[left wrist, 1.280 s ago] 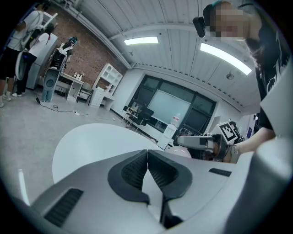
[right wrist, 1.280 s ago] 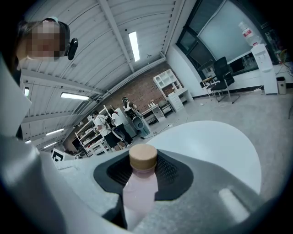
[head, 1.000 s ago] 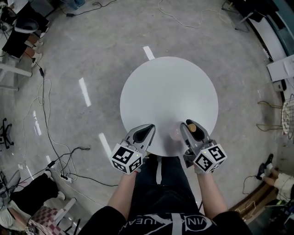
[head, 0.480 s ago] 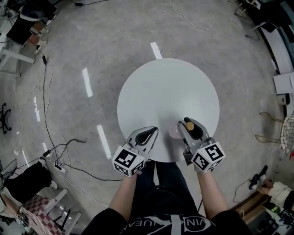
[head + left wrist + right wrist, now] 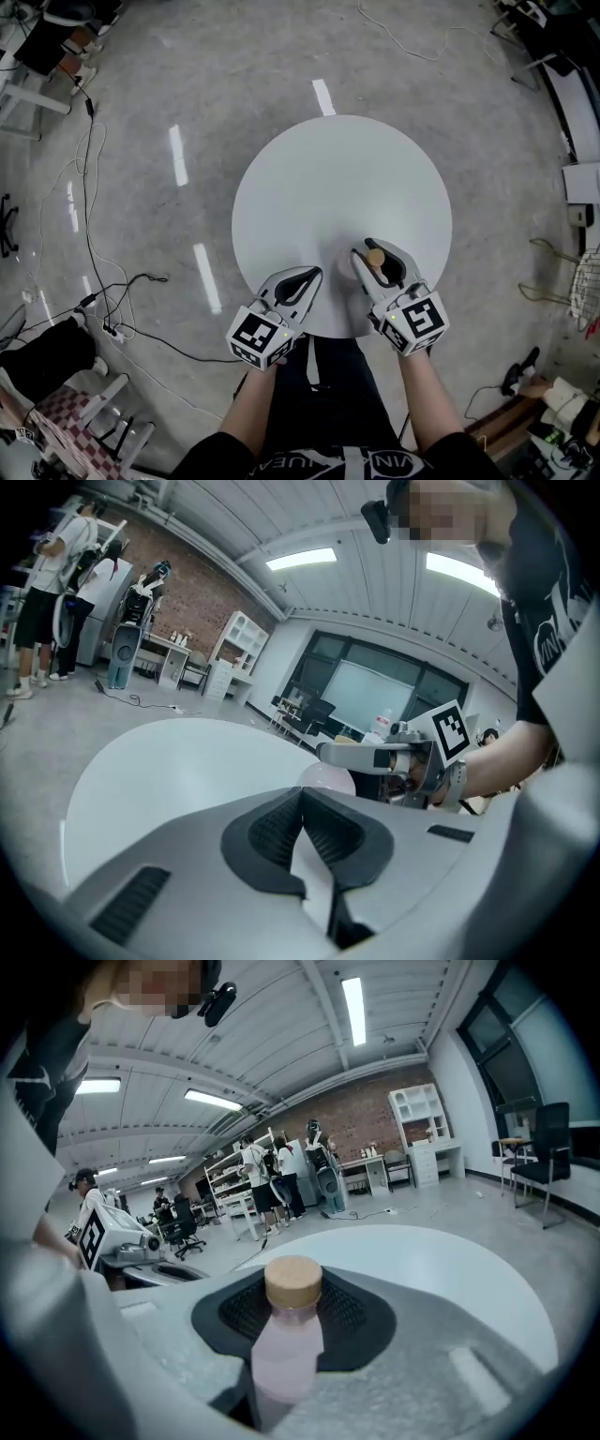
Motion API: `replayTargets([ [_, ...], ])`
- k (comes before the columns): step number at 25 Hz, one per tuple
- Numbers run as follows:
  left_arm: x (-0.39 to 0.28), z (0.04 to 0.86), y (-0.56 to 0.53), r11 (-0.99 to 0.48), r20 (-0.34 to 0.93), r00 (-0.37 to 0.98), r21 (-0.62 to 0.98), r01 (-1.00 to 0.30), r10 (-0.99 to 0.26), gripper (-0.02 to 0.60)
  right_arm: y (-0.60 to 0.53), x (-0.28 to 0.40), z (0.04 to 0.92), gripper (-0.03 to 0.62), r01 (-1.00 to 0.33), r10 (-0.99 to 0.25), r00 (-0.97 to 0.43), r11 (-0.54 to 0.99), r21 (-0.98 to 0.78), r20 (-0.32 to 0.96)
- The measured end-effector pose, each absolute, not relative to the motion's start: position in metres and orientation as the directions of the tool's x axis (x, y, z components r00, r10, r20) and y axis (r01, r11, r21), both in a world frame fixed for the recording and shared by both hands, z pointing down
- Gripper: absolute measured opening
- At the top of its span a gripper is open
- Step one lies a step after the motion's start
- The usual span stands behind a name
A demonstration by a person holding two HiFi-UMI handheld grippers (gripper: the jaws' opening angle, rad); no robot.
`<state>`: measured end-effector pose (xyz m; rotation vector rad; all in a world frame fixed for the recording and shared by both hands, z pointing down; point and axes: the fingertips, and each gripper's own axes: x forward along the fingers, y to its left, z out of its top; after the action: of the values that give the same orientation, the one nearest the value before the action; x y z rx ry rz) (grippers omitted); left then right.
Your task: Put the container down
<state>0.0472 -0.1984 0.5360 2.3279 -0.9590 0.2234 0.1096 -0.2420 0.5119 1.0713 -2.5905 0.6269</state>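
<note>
A pale pink bottle with a cork-coloured cap (image 5: 375, 256) is the container. My right gripper (image 5: 372, 251) is shut on it over the near right part of the round white table (image 5: 342, 169). In the right gripper view the bottle (image 5: 286, 1340) stands upright between the dark pads (image 5: 361, 1321), with its cap above them. I cannot tell whether its base touches the table. My left gripper (image 5: 312, 274) hovers over the table's near edge, shut with nothing in it, its pads (image 5: 272, 832) meeting at the tip. From the left gripper view the bottle (image 5: 326, 778) shows beside the right gripper (image 5: 361, 756).
The table stands on a grey floor with cables (image 5: 103, 281) trailing at the left. Desks, chairs and clutter line the room's edges (image 5: 572, 178). Several people stand far off by shelves (image 5: 267, 1185). The person's legs are under the near table edge.
My right gripper has rolled and moved a little left and lower, still holding the bottle. The left gripper has sunk slightly towards the table edge.
</note>
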Motion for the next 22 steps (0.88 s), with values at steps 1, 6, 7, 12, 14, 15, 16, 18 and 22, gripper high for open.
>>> replayTargets([
  [1, 0.047, 0.538, -0.197, -0.553, 0.368, 0.723, 0.472, -0.687, -0.584, 0.014, -0.242, 0.108, 0.513, 0.123, -0.716, -0.598, -0.692, 0.641, -0.277, 0.403],
  [6, 0.047, 0.544, -0.191, -0.541, 0.374, 0.720, 0.481, -0.690, -0.585, 0.014, -0.244, 0.103, 0.520, 0.123, -0.706, -0.587, -0.696, 0.663, -0.249, 0.413],
  [7, 0.047, 0.545, -0.190, -0.538, 0.376, 0.718, 0.482, -0.692, -0.586, 0.014, -0.244, 0.102, 0.521, 0.123, -0.706, -0.587, -0.697, 0.664, -0.246, 0.413],
  [12, 0.041, 0.548, -0.187, -0.525, 0.382, 0.707, 0.481, -0.702, -0.596, 0.014, -0.245, 0.096, 0.523, 0.123, -0.709, -0.591, -0.692, 0.664, -0.237, 0.414],
  [14, 0.039, 0.549, -0.186, -0.522, 0.383, 0.705, 0.482, -0.704, -0.597, 0.014, -0.246, 0.095, 0.526, 0.123, -0.712, -0.594, -0.688, 0.664, -0.228, 0.416],
  [15, 0.038, 0.550, -0.186, -0.521, 0.383, 0.704, 0.483, -0.704, -0.598, 0.014, -0.247, 0.095, 0.527, 0.123, -0.713, -0.596, -0.687, 0.665, -0.223, 0.417],
  [16, 0.037, 0.551, -0.186, -0.519, 0.384, 0.703, 0.483, -0.705, -0.599, 0.014, -0.248, 0.095, 0.528, 0.123, -0.713, -0.597, -0.685, 0.666, -0.218, 0.417],
  [18, 0.035, 0.552, -0.185, -0.516, 0.383, 0.701, 0.484, -0.707, -0.602, 0.014, -0.249, 0.094, 0.530, 0.123, -0.715, -0.600, -0.682, 0.667, -0.209, 0.419],
  [22, 0.033, 0.556, -0.184, -0.507, 0.390, 0.697, 0.489, -0.710, -0.601, 0.014, -0.252, 0.093, 0.532, 0.123, -0.715, -0.602, -0.673, 0.678, -0.171, 0.430],
])
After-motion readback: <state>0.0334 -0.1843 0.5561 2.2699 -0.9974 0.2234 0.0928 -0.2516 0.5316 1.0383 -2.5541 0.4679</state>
